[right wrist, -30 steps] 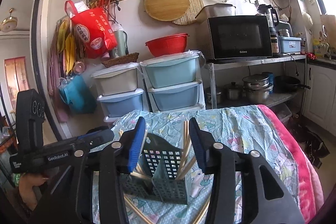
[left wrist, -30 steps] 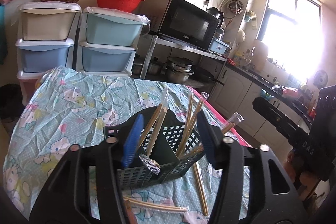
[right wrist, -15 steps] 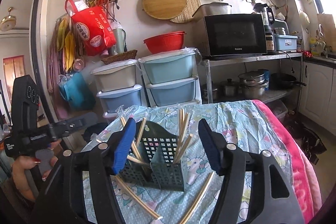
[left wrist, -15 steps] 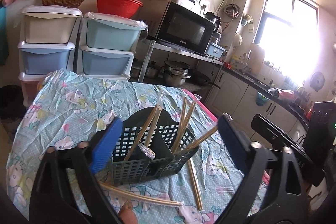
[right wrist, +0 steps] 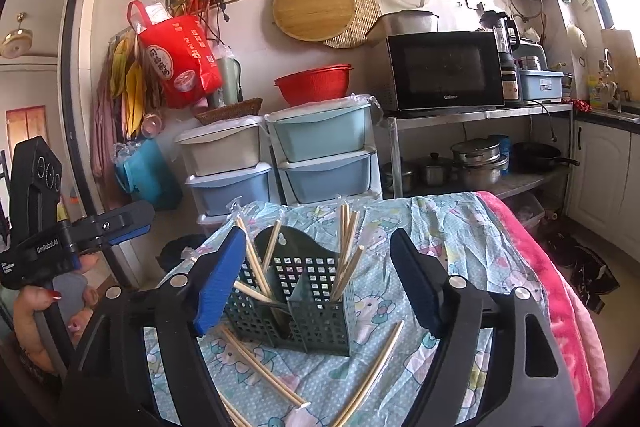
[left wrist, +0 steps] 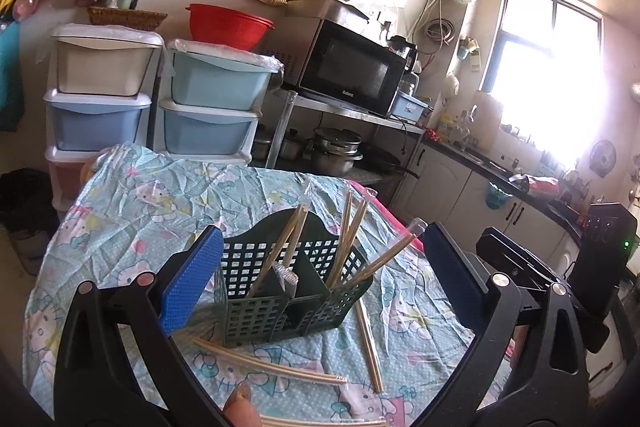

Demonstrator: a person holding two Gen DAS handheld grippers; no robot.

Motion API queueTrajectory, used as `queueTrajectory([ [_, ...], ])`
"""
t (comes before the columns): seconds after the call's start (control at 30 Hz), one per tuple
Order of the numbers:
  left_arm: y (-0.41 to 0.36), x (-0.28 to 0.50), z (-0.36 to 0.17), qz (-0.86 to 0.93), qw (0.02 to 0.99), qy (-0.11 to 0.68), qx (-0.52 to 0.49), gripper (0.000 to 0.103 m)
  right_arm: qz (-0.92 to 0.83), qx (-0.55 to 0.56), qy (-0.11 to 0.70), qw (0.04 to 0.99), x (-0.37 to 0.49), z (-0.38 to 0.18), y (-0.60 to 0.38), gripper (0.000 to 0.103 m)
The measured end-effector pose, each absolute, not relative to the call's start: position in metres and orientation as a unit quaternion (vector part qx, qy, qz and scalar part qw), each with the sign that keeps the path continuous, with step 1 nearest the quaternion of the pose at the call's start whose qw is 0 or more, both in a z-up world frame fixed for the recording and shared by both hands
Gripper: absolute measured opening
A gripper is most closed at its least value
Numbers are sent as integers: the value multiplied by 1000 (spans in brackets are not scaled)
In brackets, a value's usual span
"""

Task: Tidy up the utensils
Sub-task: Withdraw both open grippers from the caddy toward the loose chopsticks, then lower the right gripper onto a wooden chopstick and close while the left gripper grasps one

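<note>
A dark green slotted utensil basket [left wrist: 288,283] [right wrist: 296,303] stands on the patterned tablecloth, with several wrapped chopstick pairs [left wrist: 348,243] [right wrist: 346,247] leaning upright in its compartments. My left gripper [left wrist: 320,279] is wide open just short of the basket, and its blue pads [left wrist: 192,283] touch nothing. My right gripper [right wrist: 318,283] faces the basket from the other side. Its jaws are opening and nothing is pressed between them. Loose wrapped chopsticks lie flat on the cloth in front of the basket [left wrist: 272,363] [right wrist: 372,375].
The tablecloth [left wrist: 132,211] covers a table with a pink blanket [right wrist: 560,299] along its right edge. Beyond the far edge stand stacked plastic drawers [right wrist: 324,155], a metal shelf with a microwave [right wrist: 444,71] and pots. A hand [right wrist: 28,311] holds the left gripper.
Both grippers' jaws have spread wider and both have drawn back from the basket. The chopsticks that stood between the left pads now lean in the basket untouched.
</note>
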State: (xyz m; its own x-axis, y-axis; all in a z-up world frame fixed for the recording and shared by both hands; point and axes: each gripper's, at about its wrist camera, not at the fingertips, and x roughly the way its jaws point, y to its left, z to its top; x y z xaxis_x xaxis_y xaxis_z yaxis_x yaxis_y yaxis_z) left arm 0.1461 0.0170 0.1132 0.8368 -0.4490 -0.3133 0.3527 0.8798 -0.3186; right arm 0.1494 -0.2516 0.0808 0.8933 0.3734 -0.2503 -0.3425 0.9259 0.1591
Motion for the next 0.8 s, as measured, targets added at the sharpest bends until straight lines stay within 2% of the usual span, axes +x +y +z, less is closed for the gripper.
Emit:
queueTrajectory([
  [0.8,37,128,69,-191,941,238,-147,92,195,42,177,964,131,55,-246,73],
])
